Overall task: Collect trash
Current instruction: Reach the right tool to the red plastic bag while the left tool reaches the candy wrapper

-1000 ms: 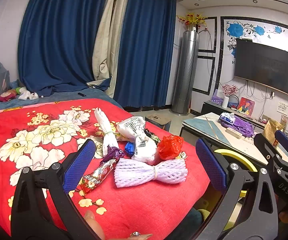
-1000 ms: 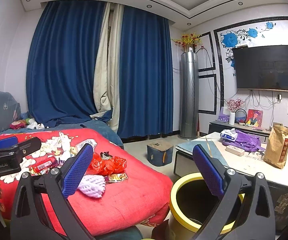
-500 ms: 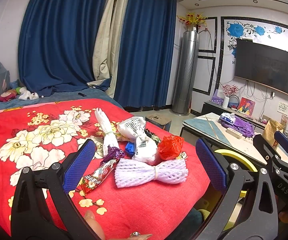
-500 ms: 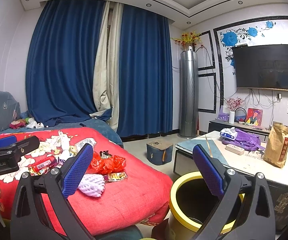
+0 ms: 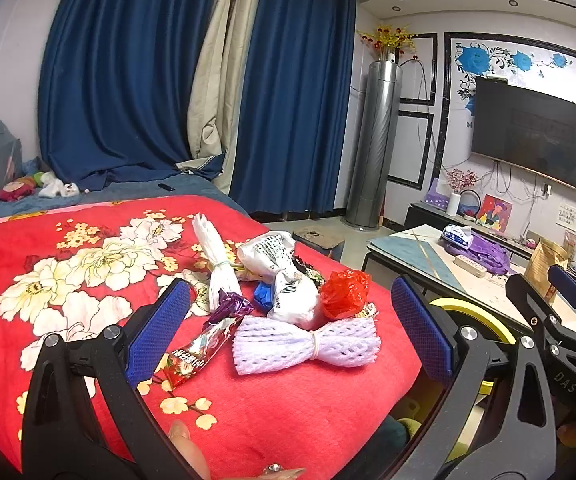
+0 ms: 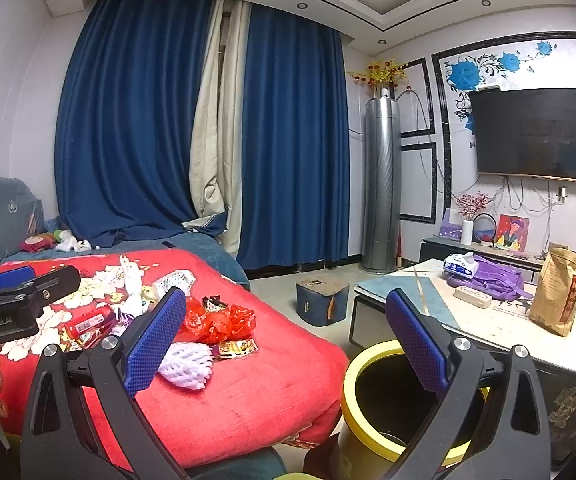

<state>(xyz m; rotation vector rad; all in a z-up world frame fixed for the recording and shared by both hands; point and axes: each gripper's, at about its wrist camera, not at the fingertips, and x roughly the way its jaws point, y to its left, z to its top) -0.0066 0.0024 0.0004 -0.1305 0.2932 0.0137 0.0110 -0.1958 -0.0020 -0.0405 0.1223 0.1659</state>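
A heap of trash lies on the red floral bedspread (image 5: 68, 272): a white foam net (image 5: 308, 344), a red snack wrapper (image 5: 196, 354), a crumpled red plastic bag (image 5: 344, 288), a white plastic bag (image 5: 284, 272) and a tied white net (image 5: 216, 256). My left gripper (image 5: 288, 328) is open and empty, hovering just in front of the heap. My right gripper (image 6: 284, 344) is open and empty, above the gap between the bed and the yellow-rimmed bin (image 6: 392, 400). The foam net (image 6: 186, 364) and red bag (image 6: 218, 322) also show in the right wrist view.
A low table (image 6: 488, 320) at the right holds a brown paper bag (image 6: 556, 296), a purple bag (image 6: 492, 276) and a power strip. A small blue stool (image 6: 322, 300) stands on the floor. Blue curtains, a tower air conditioner and a wall television are behind.
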